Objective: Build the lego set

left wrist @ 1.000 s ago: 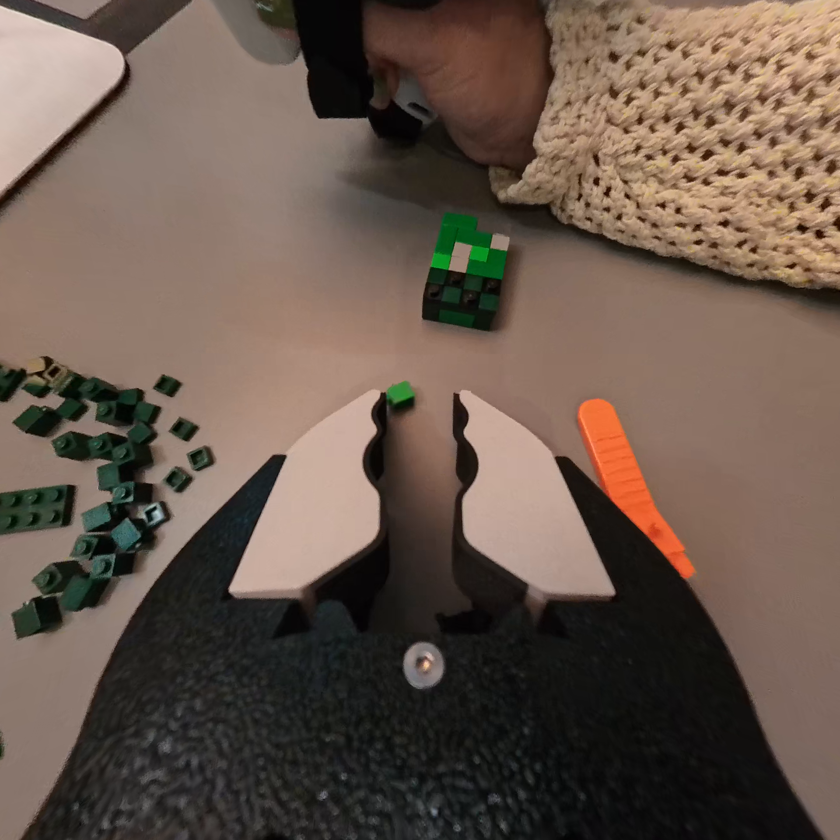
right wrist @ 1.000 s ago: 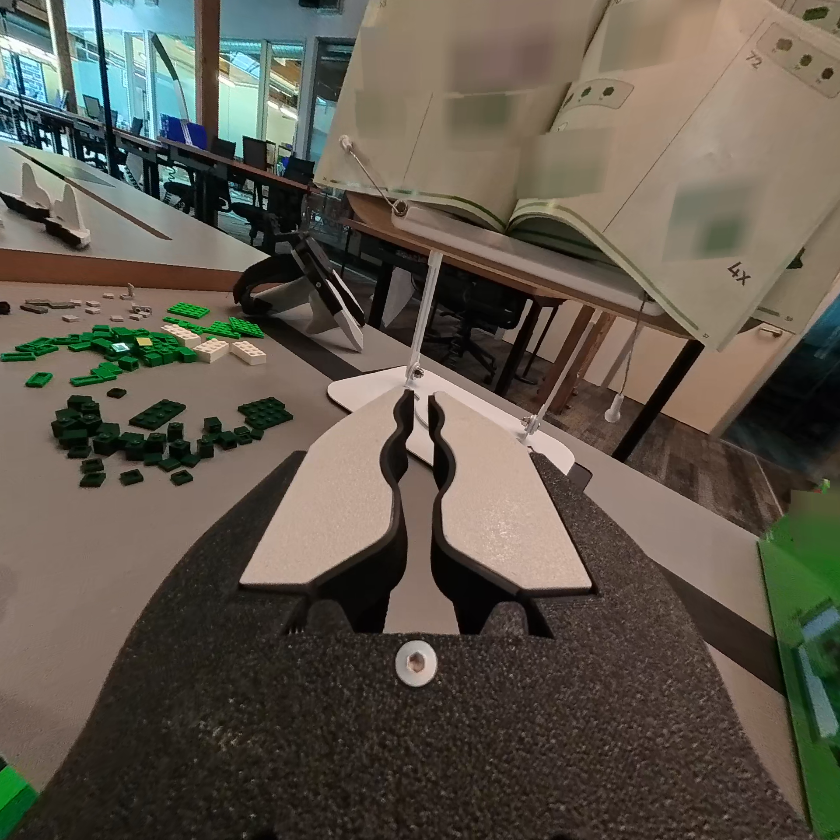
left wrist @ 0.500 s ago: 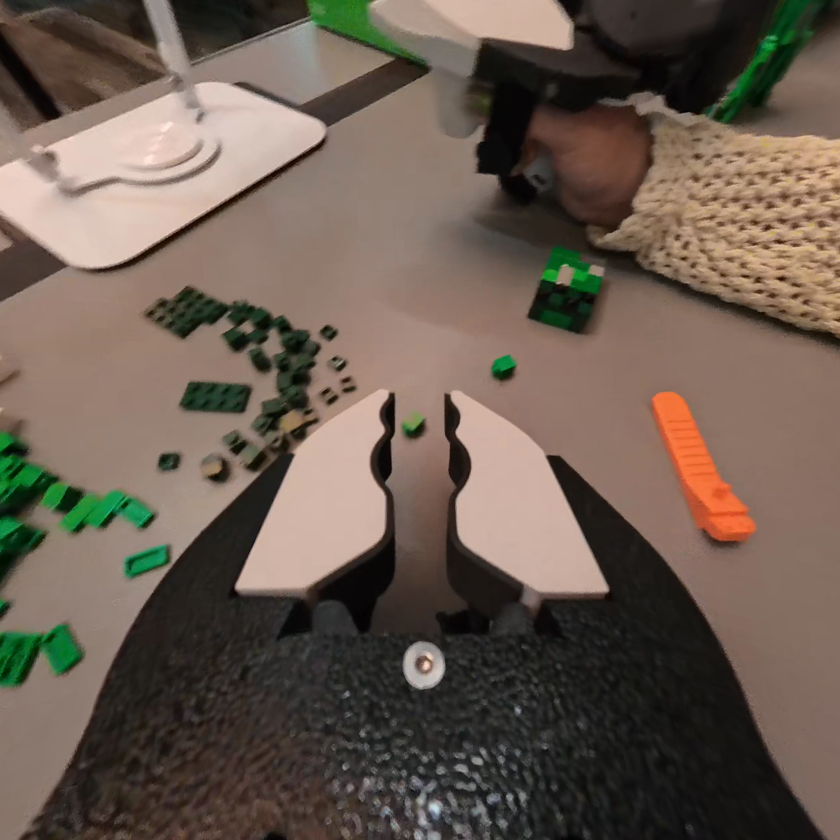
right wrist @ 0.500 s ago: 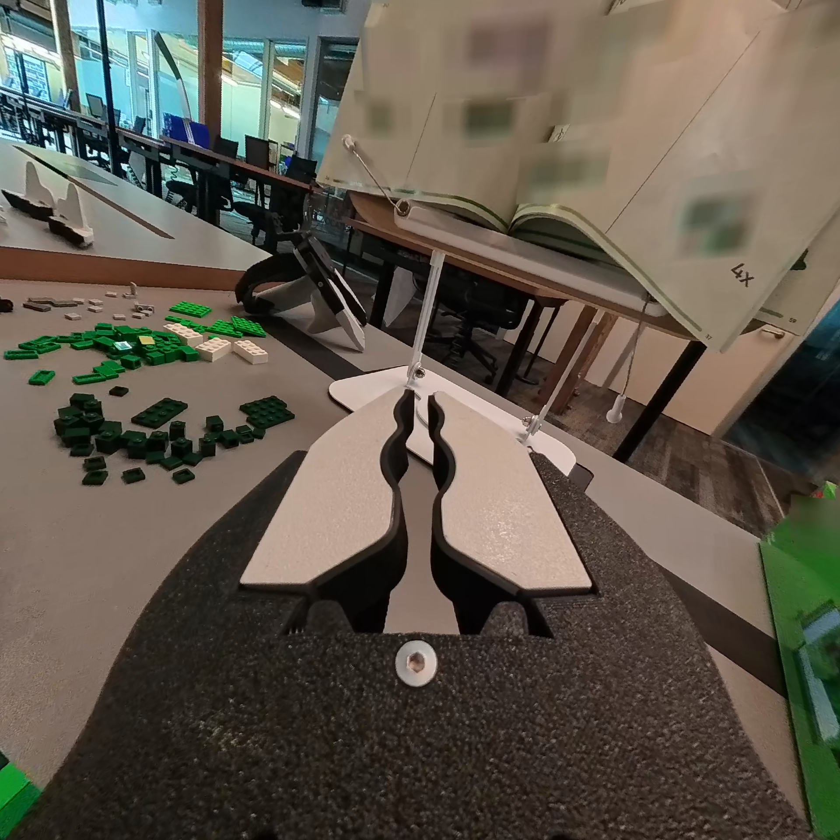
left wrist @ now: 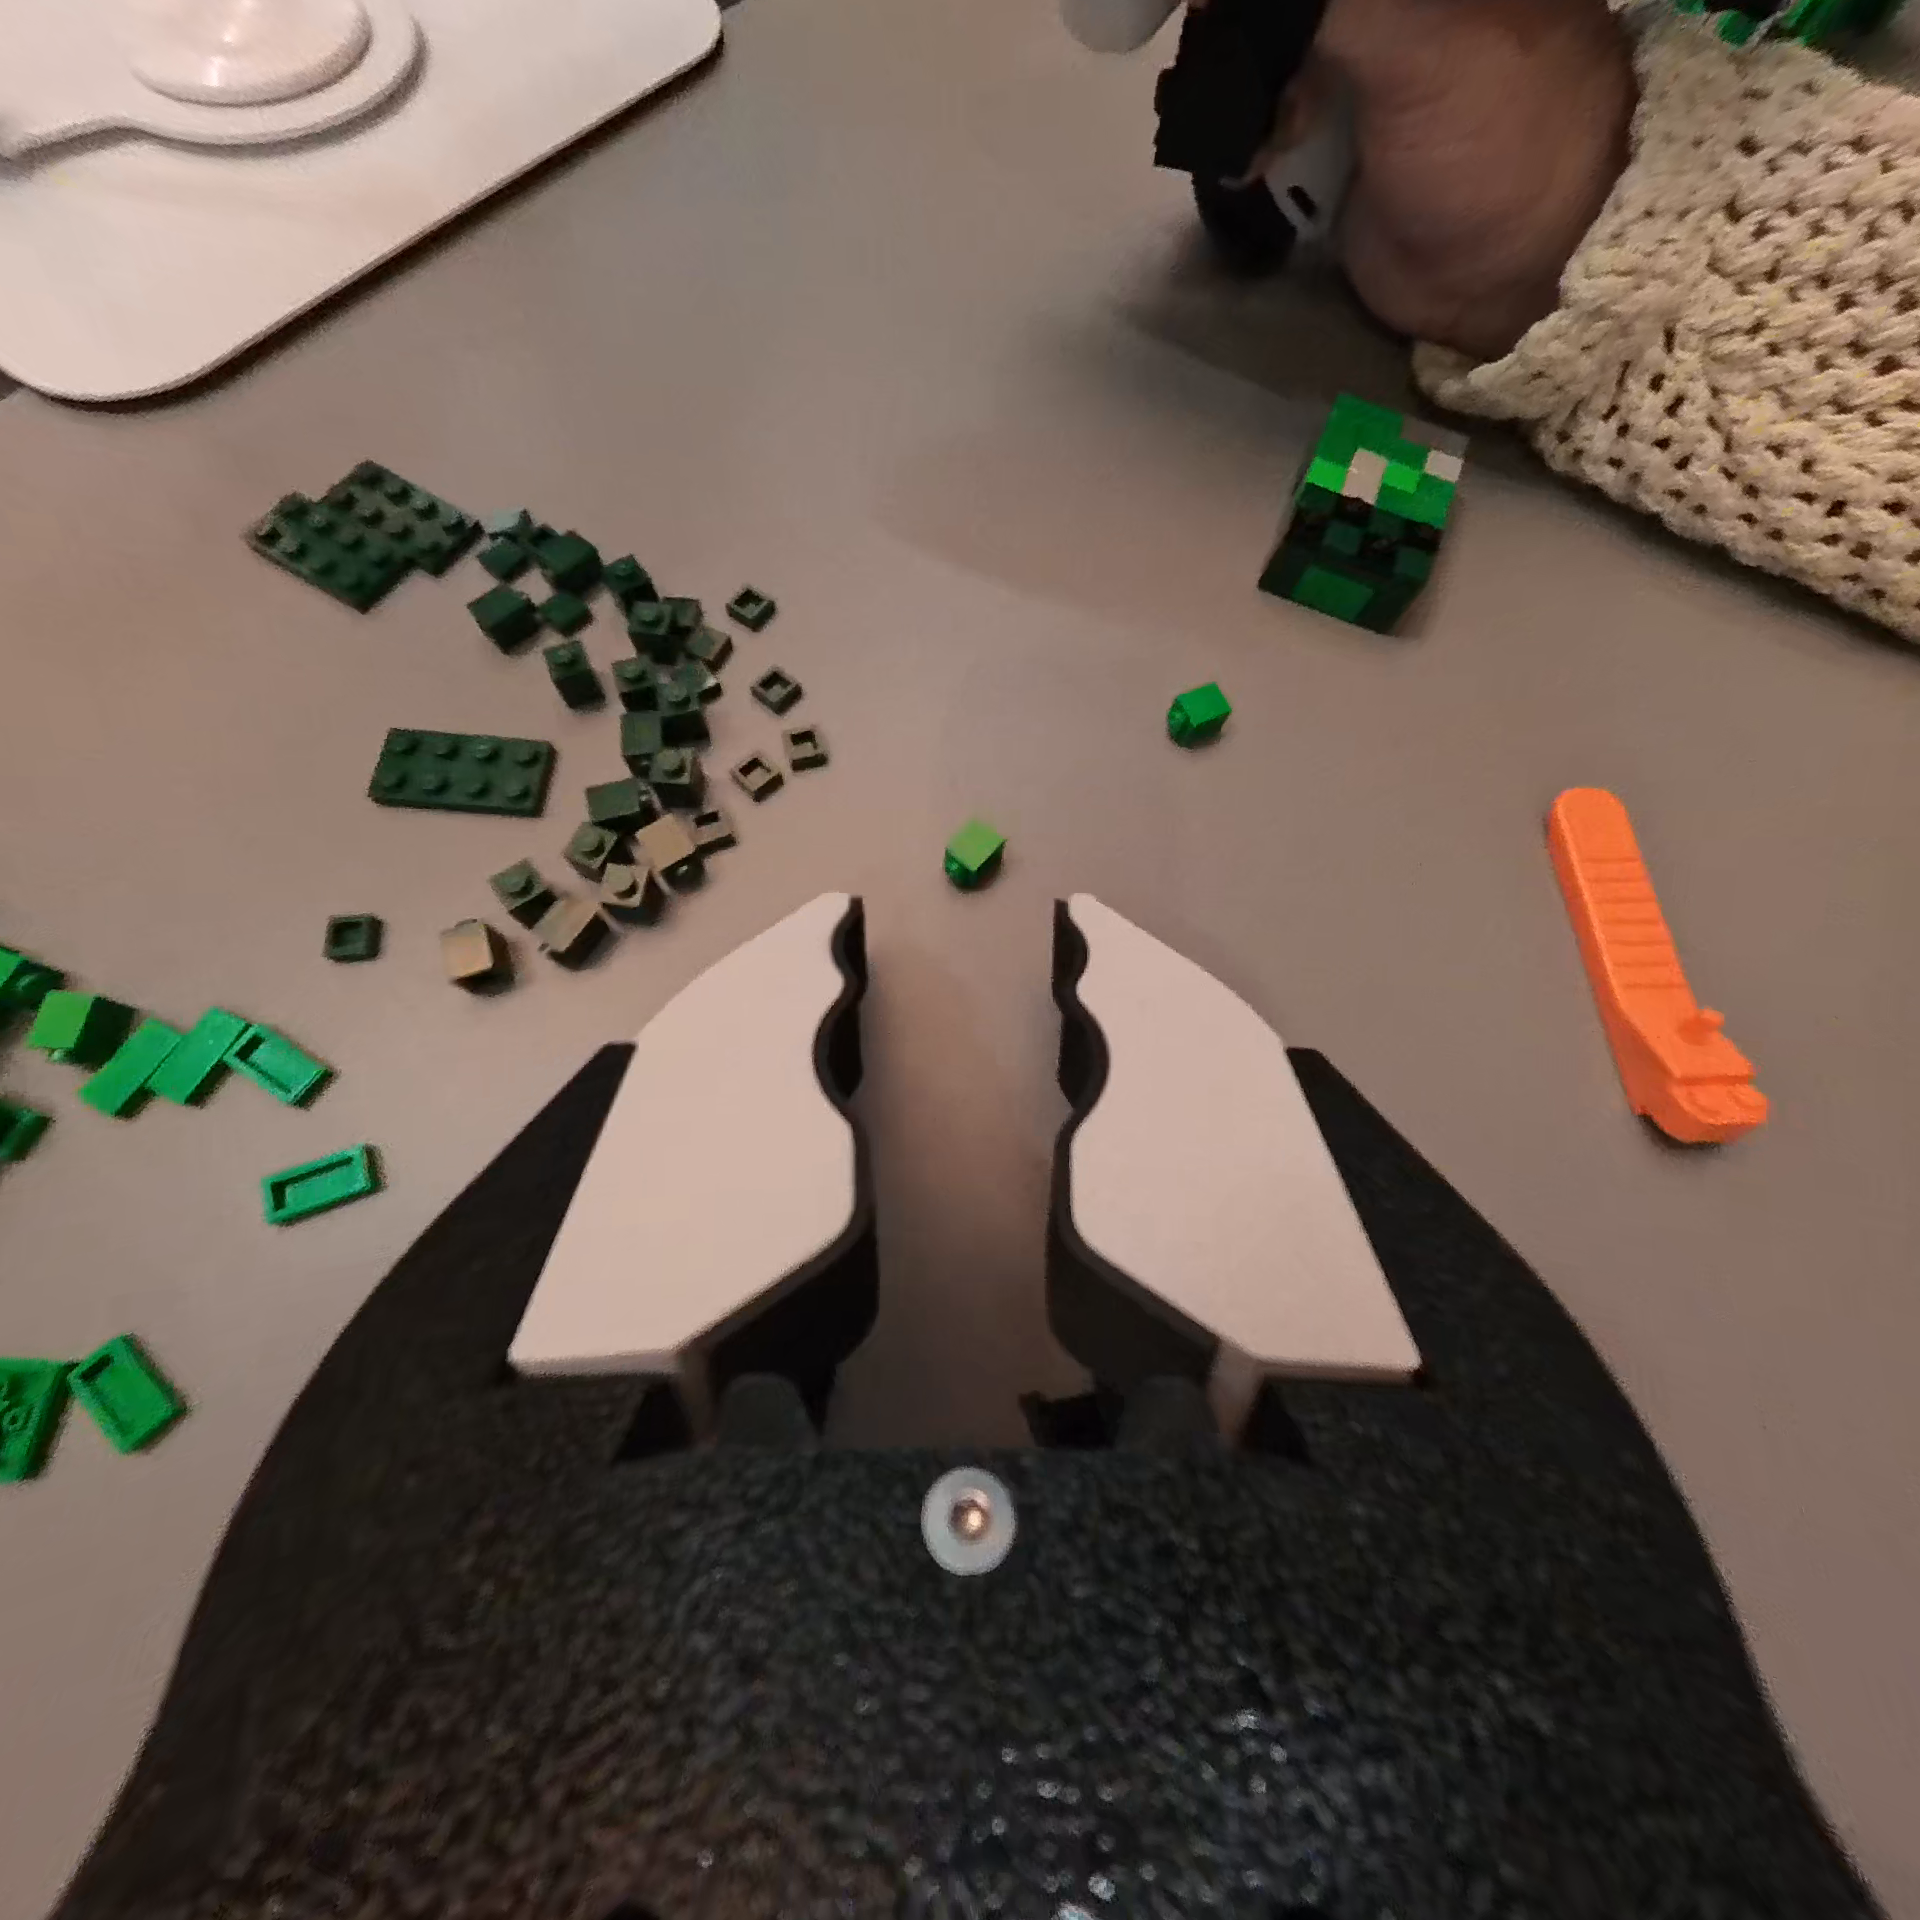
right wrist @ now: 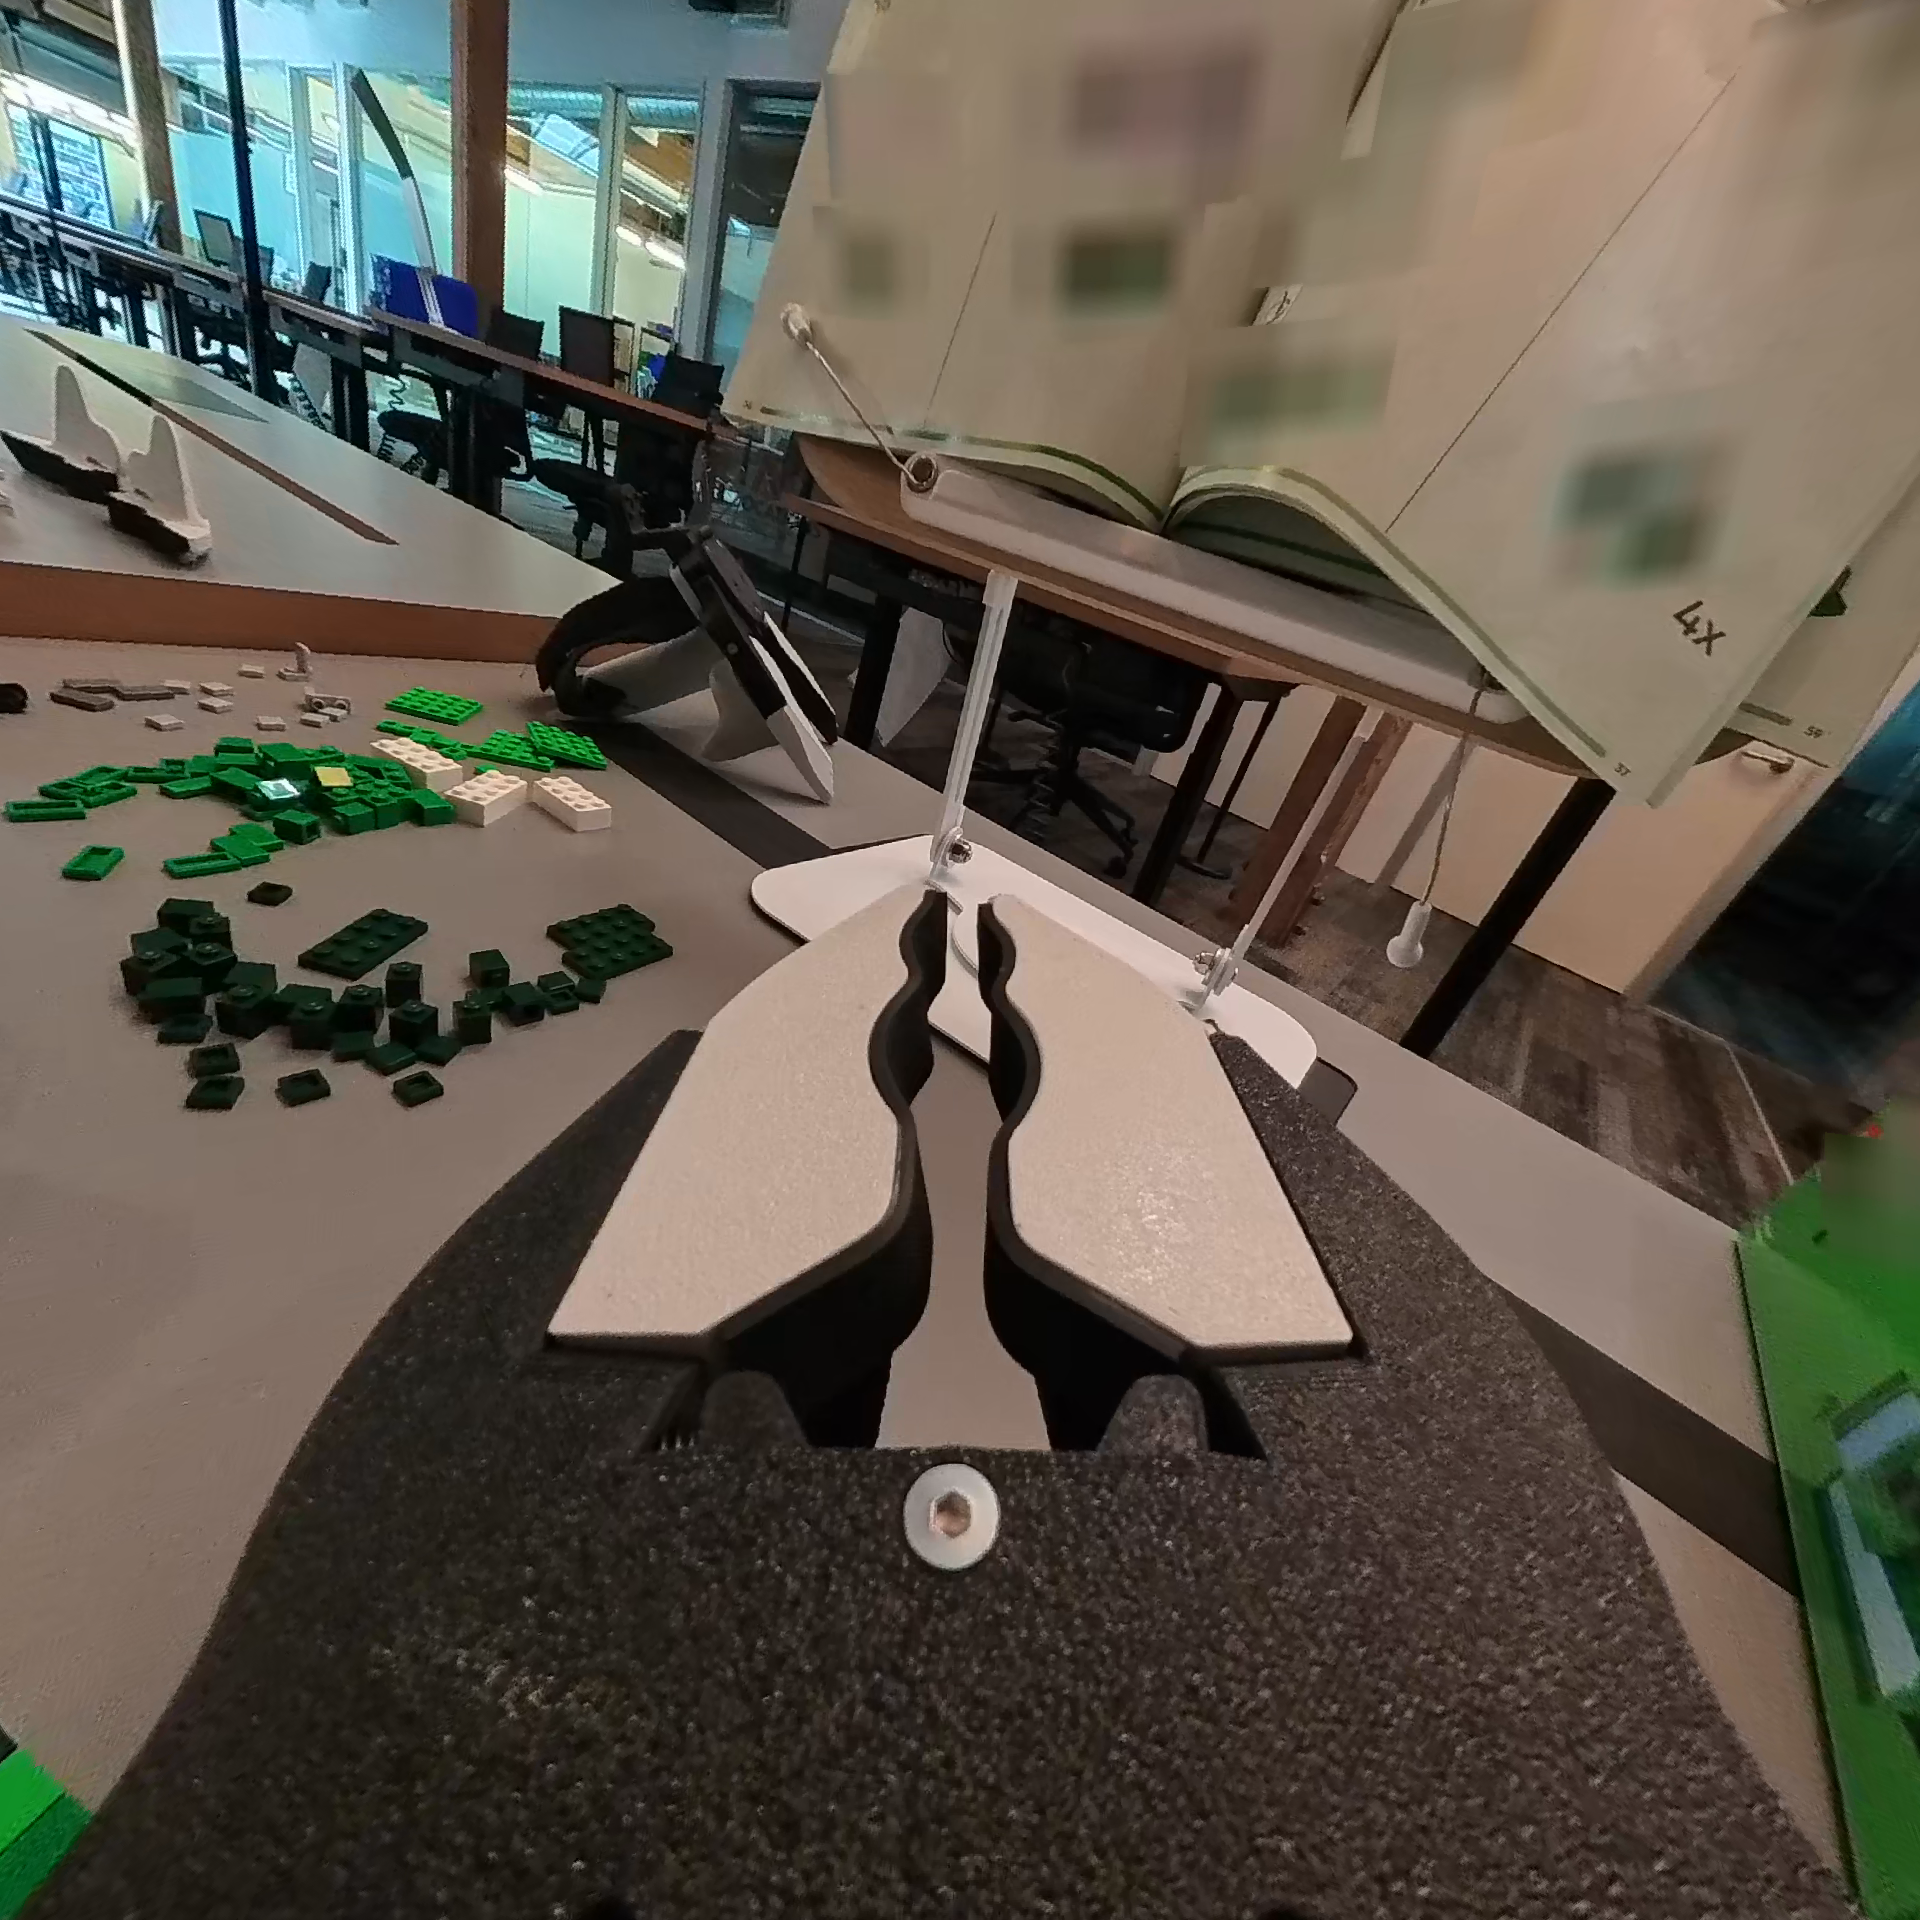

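Observation:
My left gripper [left wrist: 956, 914] is open and empty, low over the grey table [left wrist: 987, 312]. A small bright green brick [left wrist: 975, 854] lies just ahead of its tips, and a second one [left wrist: 1198, 715] lies farther off to the right. The built green cube [left wrist: 1361, 514] stands beyond them, next to a knit sleeve [left wrist: 1714, 364]. A hand [left wrist: 1455, 156] holds my right gripper at the top of this view. In the right wrist view my right gripper [right wrist: 961, 920] is almost closed and holds nothing, pointing at the white stand base [right wrist: 831, 894].
An orange brick separator [left wrist: 1642, 966] lies on the right. Dark green pieces [left wrist: 623, 717] and bright green tiles [left wrist: 177, 1060] lie on the left. An open booklet [right wrist: 1351, 364] sits on the stand. A spare gripper [right wrist: 727, 675] and white bricks [right wrist: 520, 795] lie farther back. The built green cube [left wrist: 1361, 514] lies around 12 centimetres away from my left fingertips.
My left gripper drew back and its jaws opened wider. The small green brick that sat between the tips now lies just ahead of them. The right gripper has not moved.

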